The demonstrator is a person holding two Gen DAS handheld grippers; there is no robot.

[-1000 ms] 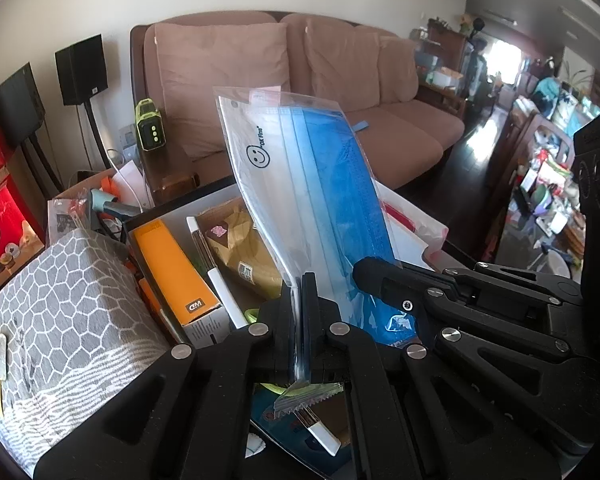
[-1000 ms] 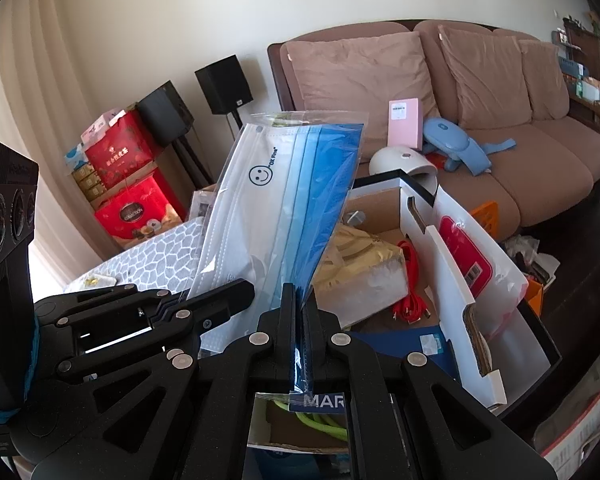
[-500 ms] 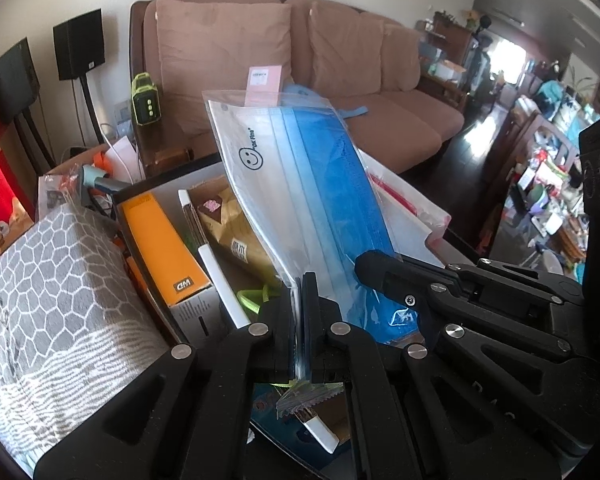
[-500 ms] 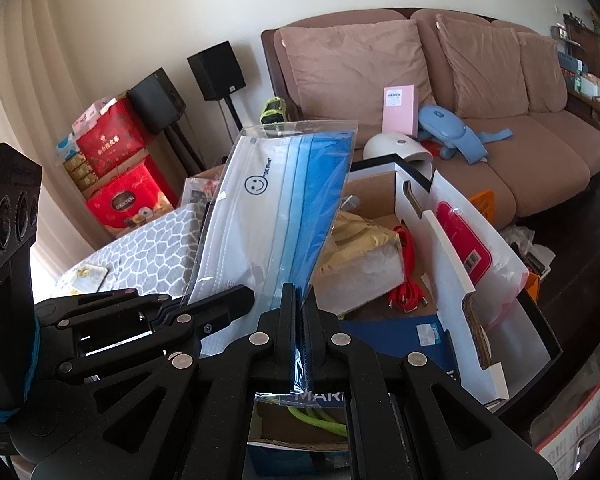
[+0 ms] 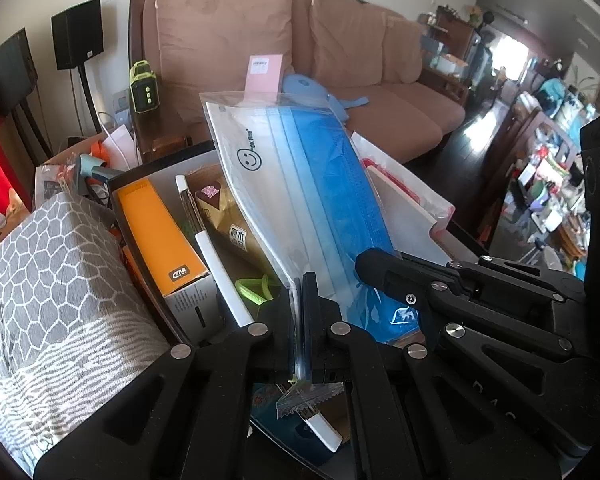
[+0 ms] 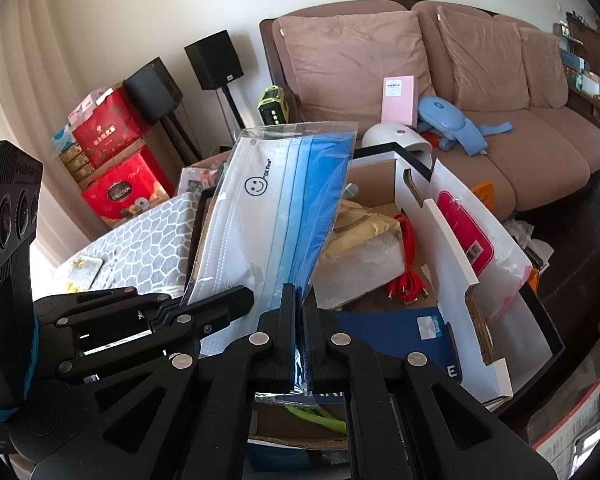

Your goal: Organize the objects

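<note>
A clear zip bag of blue and white face masks (image 5: pixel 300 192), printed with a smiley face, stands tilted above an open box. My left gripper (image 5: pixel 302 280) is shut on the bag's lower edge. Just to its right, my right gripper (image 5: pixel 364 264) pinches the same edge. The right wrist view shows the bag (image 6: pixel 276 208) rising from my right gripper (image 6: pixel 300 292), which is shut on its bottom corner, with the left gripper (image 6: pixel 244 294) shut beside it. The bag's bottom edge is hidden behind the fingers.
The black-rimmed box (image 5: pixel 140 170) below holds an orange carton (image 5: pixel 156 232), a white pen (image 5: pixel 216 264), a gold packet (image 5: pixel 236 224) and a green cable (image 5: pixel 252 286). A grey patterned box (image 5: pixel 48 272) sits left. White cardboard (image 6: pixel 452 240), red cable (image 6: pixel 410 248) and a sofa (image 6: pixel 540 152) lie right.
Both grippers have tipped slightly downward with the bag still held between them. A pink booklet on the sofa now shows above the bag's top edge in the left wrist view.
</note>
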